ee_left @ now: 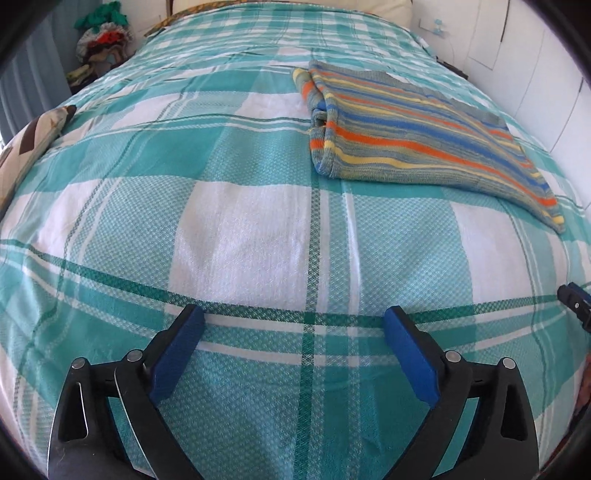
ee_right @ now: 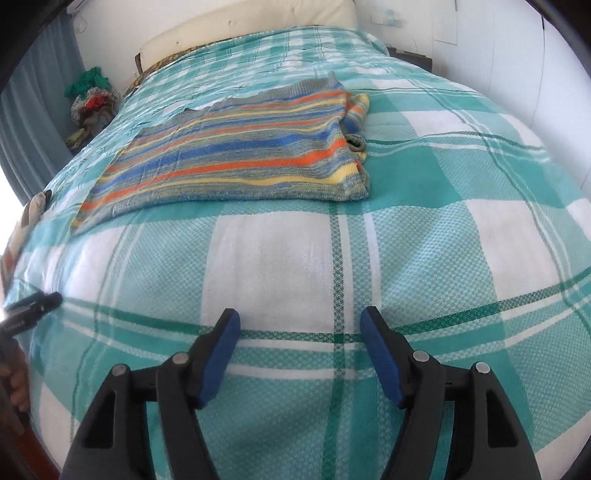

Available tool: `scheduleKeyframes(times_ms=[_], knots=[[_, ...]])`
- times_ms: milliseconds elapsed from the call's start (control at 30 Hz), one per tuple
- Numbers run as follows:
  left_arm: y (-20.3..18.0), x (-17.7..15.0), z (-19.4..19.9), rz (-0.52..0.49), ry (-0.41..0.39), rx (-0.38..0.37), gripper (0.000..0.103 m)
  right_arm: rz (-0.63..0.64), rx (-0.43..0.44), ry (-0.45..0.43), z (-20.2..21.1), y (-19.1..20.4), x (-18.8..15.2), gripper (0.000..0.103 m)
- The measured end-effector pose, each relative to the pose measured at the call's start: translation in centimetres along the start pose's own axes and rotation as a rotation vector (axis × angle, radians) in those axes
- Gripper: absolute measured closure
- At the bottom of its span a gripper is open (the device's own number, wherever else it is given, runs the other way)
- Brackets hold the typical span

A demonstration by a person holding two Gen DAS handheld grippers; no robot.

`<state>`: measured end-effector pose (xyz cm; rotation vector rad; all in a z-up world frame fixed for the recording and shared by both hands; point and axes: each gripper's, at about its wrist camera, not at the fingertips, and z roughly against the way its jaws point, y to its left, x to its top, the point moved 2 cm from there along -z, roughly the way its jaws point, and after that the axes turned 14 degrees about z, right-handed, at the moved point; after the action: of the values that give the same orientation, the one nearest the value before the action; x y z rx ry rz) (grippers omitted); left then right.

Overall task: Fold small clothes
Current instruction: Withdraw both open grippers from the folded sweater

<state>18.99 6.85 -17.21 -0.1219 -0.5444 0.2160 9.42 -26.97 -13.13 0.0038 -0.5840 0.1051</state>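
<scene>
Striped knit garment (ee_left: 417, 136) lying folded and flat on the bed (ee_left: 258, 229), bands of orange, blue, yellow and grey-green running along its length; in the right wrist view same garment (ee_right: 236, 155) set toward the far half of the bed (ee_right: 443, 221), a folded-under layer showing at its right end, with a small rolled grey cuff or hem just beside that end. Not touched by either tool. Left tongs (ee_left: 293, 321) spread wide apart, blue pads (ee_left: 410, 354) bare, nothing between them, held over the checked teal-and-white bedspread well short of the garment. Right tongs (ee_right: 300, 325) likewise parted, blue pads (ee_right: 218, 354) holding nothing, over the same bedspread near its near edge. Tip of the right tongs visible at the right margin of the left wrist view (ee_left: 576, 299); left tongs visible at the left margin of the right wrist view (ee_right: 33, 306), with fingers of the left hand (ee_right: 16, 384) below. Heap of mixed clothing (ee_left: 101, 40) at the far left corner beside the bed. Patterned pillow (ee_left: 33, 136) at the left edge of the bed. Cream cushion (ee_right: 251, 26) against the wall at the head. White wall (ee_left: 535, 55) along the right side.
</scene>
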Motion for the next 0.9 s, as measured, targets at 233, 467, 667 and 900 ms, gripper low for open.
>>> scheduleKeyframes(times_ms=[233, 467, 667, 900], knots=[[0.0, -0.4, -0.4, -0.014, -0.013, -0.012, 0.001, 0.054, -0.057, -0.037, -0.3, 1.0, -0.8, 0.03], [0.0, -0.8, -0.5, -0.019, -0.022, -0.02, 0.001, 0.064, -0.073, -0.052, -0.2, 1.1, -1.0, 0.03], [0.1, -1.0, -0.5, -0.023, -0.029, -0.025, 0.001, 0.065, -0.072, -0.058, -0.3, 1.3, -1.1, 0.029], [0.2, -1.0, -0.5, -0.028, -0.036, -0.026, 0.001, 0.077, -0.085, -0.049, -0.4, 1.4, -1.0, 0.029]])
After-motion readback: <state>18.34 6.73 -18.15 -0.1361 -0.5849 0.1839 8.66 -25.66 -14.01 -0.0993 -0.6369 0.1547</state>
